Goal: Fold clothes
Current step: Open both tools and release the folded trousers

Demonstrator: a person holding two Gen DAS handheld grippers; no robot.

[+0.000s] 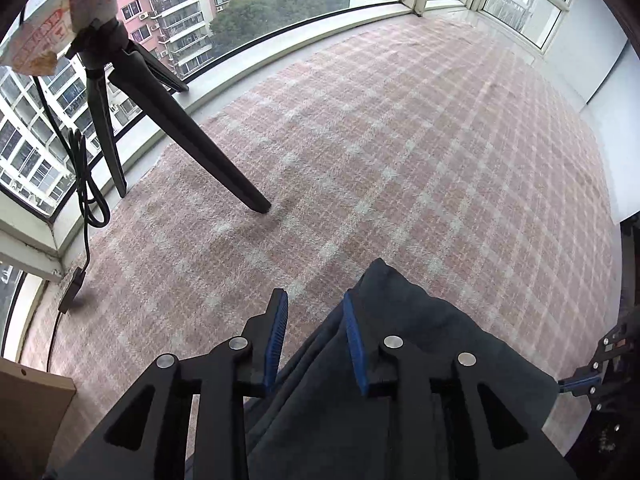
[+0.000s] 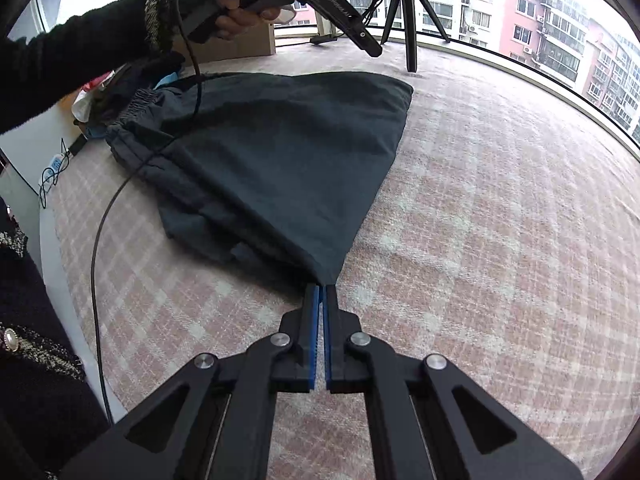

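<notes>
Dark grey shorts (image 2: 272, 152) with an elastic waistband lie spread on a pink plaid blanket (image 2: 500, 220). My right gripper (image 2: 322, 286) is shut on one pointed corner of the shorts, low over the blanket. In the left wrist view my left gripper (image 1: 314, 300) stands open, and the shorts' fabric (image 1: 440, 328) lies under and beside its right finger, with a corner poking up past the tip. In the right wrist view a hand holds the left gripper (image 2: 372, 50) above the far edge of the shorts. The right gripper (image 1: 588, 380) shows at the left wrist view's right edge.
A black tripod (image 1: 160, 120) stands on the blanket by the window sill, with a cable (image 1: 86, 184) hanging from it. A cardboard box (image 2: 240, 44) and a pile of other clothes (image 2: 120, 80) sit at the far left. The blanket (image 1: 400, 160) stretches bare toward the windows.
</notes>
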